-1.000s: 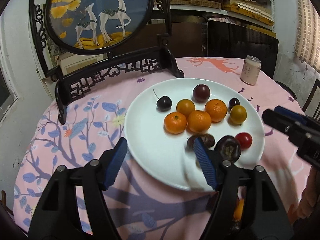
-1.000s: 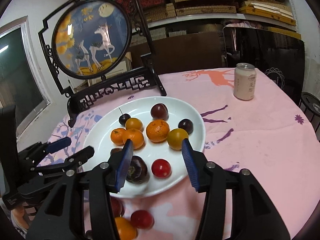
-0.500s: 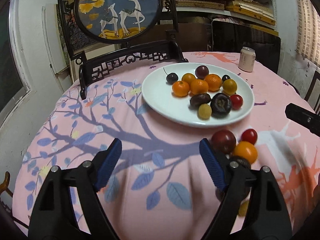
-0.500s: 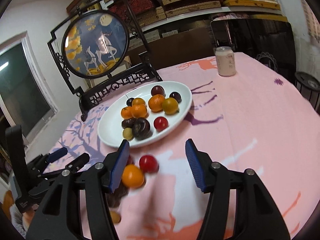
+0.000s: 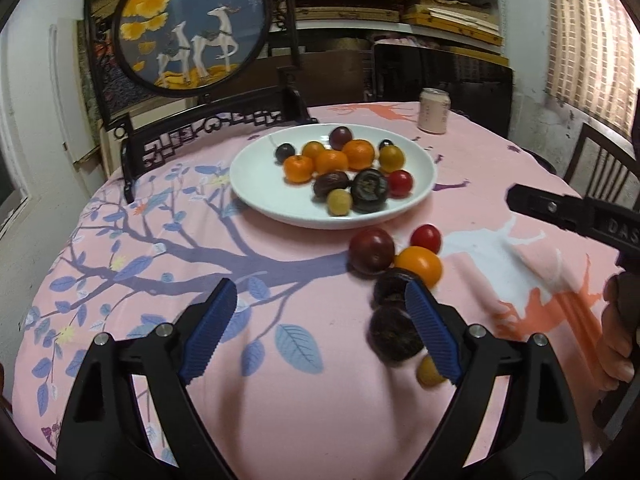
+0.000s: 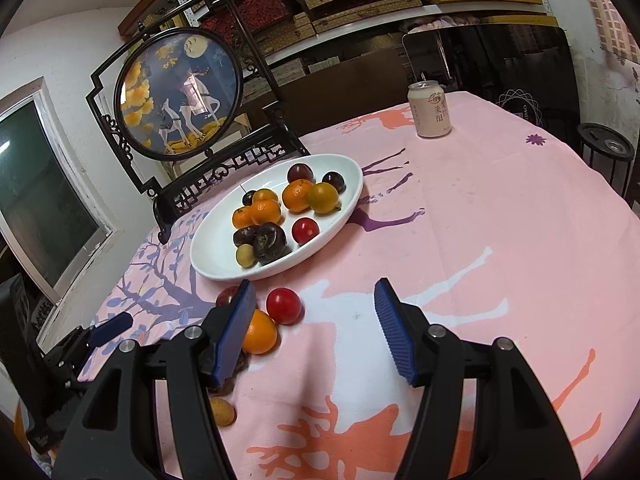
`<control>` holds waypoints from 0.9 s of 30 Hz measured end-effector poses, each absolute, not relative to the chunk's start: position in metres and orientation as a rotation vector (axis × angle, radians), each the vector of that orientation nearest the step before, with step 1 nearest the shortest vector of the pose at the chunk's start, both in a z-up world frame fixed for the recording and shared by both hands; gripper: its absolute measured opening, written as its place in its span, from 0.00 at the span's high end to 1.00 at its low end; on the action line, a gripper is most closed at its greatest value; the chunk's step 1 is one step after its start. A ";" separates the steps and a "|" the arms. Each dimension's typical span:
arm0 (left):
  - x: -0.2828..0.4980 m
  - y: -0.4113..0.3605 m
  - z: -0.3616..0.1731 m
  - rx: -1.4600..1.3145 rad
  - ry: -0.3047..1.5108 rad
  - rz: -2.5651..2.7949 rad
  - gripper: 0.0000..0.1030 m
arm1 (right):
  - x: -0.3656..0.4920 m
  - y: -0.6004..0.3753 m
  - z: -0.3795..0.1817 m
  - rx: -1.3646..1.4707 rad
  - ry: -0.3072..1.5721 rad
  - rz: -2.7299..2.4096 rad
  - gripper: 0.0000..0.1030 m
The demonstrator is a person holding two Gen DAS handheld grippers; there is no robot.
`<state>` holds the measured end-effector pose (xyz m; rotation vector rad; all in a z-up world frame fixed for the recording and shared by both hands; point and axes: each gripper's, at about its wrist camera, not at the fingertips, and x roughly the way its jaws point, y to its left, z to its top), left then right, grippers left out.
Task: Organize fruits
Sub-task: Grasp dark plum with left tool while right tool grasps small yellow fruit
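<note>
Pink cloth with a tree and deer print covers the round table (image 5: 168,248), and both grippers hang above its near side.

The left gripper (image 5: 320,332) has its jaws spread wide and they grasp nothing; only cloth lies between the blue pads. Just beside its right finger, partly hidden by it, lie two dark wrinkled fruits (image 5: 394,336) and a small yellow fruit (image 5: 429,371). A little farther lie an orange fruit (image 5: 420,265), a dark red plum (image 5: 372,250) and a small red fruit (image 5: 426,237), close together on the cloth.

The right gripper (image 6: 316,328) is also released, with empty jaws. Its left finger stands in front of the same loose group: in this view the orange fruit (image 6: 261,333) touches the red one (image 6: 284,305), and the small yellow one (image 6: 222,411) lies nearer to the camera.

Beyond the loose fruits stands the white plate (image 6: 216,258). It holds several oranges, dark plums, a cherry, a red fruit, a yellow one and dark wrinkled ones, all gathered in its far half.

Behind the plate stands a black carved frame with a round deer picture (image 6: 178,92). A pale drink can (image 6: 430,109) stands well apart, at the far right of the table.
</note>
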<state>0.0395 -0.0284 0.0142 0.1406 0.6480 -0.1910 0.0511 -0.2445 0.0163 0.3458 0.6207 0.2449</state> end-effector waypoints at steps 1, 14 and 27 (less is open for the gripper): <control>0.038 -0.031 0.014 0.152 0.647 -0.203 0.15 | 0.051 -0.245 0.016 0.350 0.621 0.244 0.39; 0.050 -0.044 -0.011 0.279 0.733 -0.131 0.11 | 0.051 -0.251 0.018 0.383 0.626 0.261 0.38; 0.044 -0.006 -0.008 0.213 0.744 -0.037 0.12 | 0.047 -0.244 0.021 0.368 0.626 0.297 0.38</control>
